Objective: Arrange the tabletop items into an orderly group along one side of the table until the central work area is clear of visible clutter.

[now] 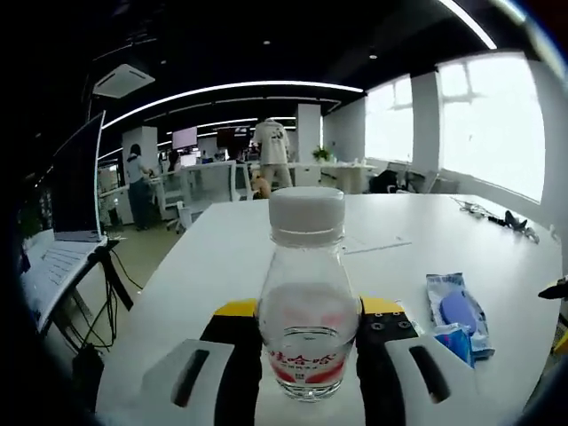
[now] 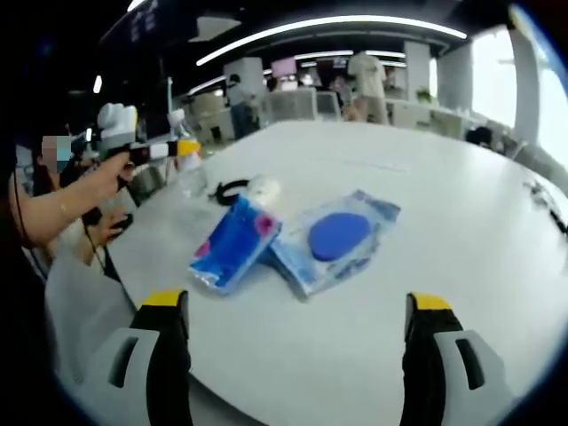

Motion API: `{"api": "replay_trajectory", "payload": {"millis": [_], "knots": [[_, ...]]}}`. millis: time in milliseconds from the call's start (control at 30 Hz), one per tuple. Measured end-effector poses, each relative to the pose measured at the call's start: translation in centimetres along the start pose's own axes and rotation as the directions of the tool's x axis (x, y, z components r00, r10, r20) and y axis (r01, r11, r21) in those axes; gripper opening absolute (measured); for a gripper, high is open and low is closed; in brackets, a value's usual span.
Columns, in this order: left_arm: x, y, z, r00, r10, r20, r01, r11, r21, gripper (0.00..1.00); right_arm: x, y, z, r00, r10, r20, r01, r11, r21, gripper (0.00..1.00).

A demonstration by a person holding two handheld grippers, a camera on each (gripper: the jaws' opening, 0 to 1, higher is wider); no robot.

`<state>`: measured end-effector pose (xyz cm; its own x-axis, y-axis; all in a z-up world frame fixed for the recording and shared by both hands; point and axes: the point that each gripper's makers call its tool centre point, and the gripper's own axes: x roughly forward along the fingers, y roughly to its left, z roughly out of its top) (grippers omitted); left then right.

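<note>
The left gripper (image 1: 306, 355) is clenched on the water bottle (image 1: 306, 302), held upright with its white cap up, near the table (image 1: 426, 222) edge. The right gripper (image 2: 297, 355) hangs released above the table. Beyond it, the blue packet (image 2: 232, 241) and clear pouch (image 2: 335, 238) lie flat mid-table, touching, long axes slanting away from the right gripper. Most of the tidying looks left to do.

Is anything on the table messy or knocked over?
Nothing is spilled or broken. The bottle stands upright between the left gripper jaws. The blue packet lies crooked, overlapping the clear bag with a blue disc, so that pair looks untidy.
</note>
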<state>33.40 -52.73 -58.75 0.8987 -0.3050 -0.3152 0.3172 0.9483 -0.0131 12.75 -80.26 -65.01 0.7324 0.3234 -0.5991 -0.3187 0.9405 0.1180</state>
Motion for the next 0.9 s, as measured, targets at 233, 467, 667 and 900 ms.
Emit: {"api": "replay_trajectory", "payload": {"millis": [233, 467, 667, 900], "knots": [[1.8, 0.8, 1.6, 1.000, 0.015, 0.027, -0.015, 1.000, 0.001, 0.39, 0.2, 0.4, -0.2, 1.000, 0.017, -0.017, -0.017, 1.000, -0.004, 1.00], [3.7, 1.6, 2.4, 0.999, 0.030, 0.032, -0.030, 1.000, -0.008, 0.39, 0.5, 0.3, -0.9, 0.998, 0.009, -0.059, -0.010, 1.000, -0.013, 1.00], [5.6, 2.4, 2.8, 0.998, 0.056, 0.038, -0.055, 0.998, -0.027, 0.39, 0.9, 0.3, -0.8, 0.998, 0.009, -0.056, -0.009, 1.000, -0.004, 1.00], [8.2, 3.2, 2.9, 0.996, 0.076, 0.043, -0.074, 0.996, -0.045, 0.39, 1.7, 0.6, -1.1, 0.997, 0.032, -0.072, -0.032, 0.999, -0.002, 1.00]]}}
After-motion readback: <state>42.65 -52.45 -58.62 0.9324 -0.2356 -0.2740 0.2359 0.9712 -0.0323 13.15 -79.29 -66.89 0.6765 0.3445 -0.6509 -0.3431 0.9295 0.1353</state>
